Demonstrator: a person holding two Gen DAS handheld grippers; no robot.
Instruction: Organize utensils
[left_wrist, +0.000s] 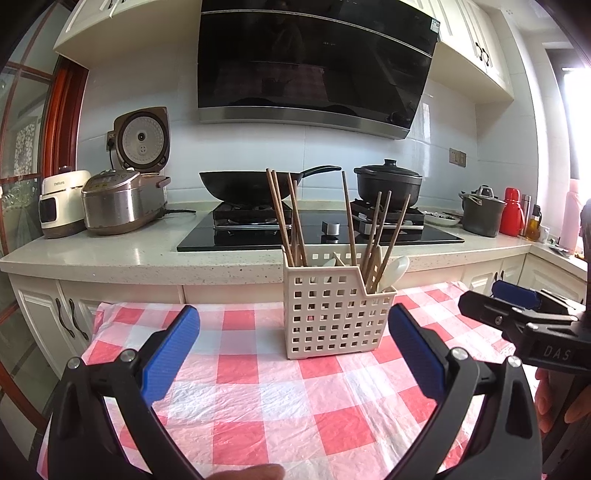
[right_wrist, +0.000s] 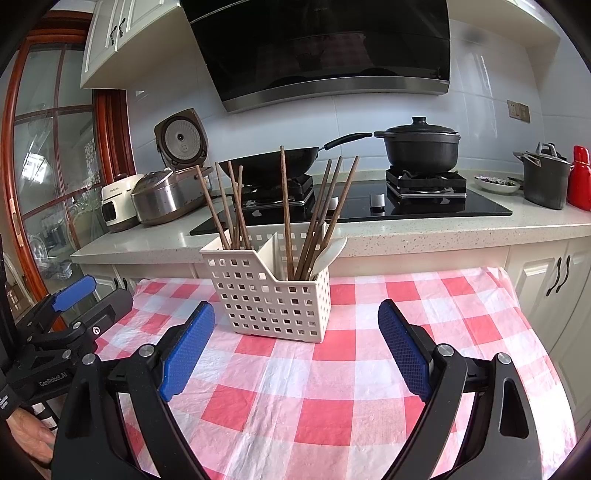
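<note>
Red-and-white checked plastic cloth covering the tabletop (left_wrist: 258, 406), reaching to its far edge below the speckled stone kitchen counter (left_wrist: 129, 254). Standing upright near that far edge, about midway along it: cream perforated plastic utensil caddy (left_wrist: 328, 317), split by a divider into two compartments. Leaning in both compartments: brown wooden chopsticks (left_wrist: 282, 218), one bunch at the caddy's left end, another at its right end. Resting among the right-hand bunch and poking above the rim: white ceramic spoon (left_wrist: 393, 271). Hovering over the cloth on the near side of the caddy, touching nothing: left tongs (left_wrist: 293, 328), black with blue ribbed pads, standing wide open and holding nothing. Hovering likewise beside them, toward the right edge of the tabletop: right tongs (right_wrist: 295, 325), also spread wide and empty, with the caddy lying just beyond the pad tips. Sitting on the counter behind: black wok (left_wrist: 247, 184) and black lidded pot (left_wrist: 388, 182) on the stove, silver rice cooker (left_wrist: 118, 201) with lid raised.
</note>
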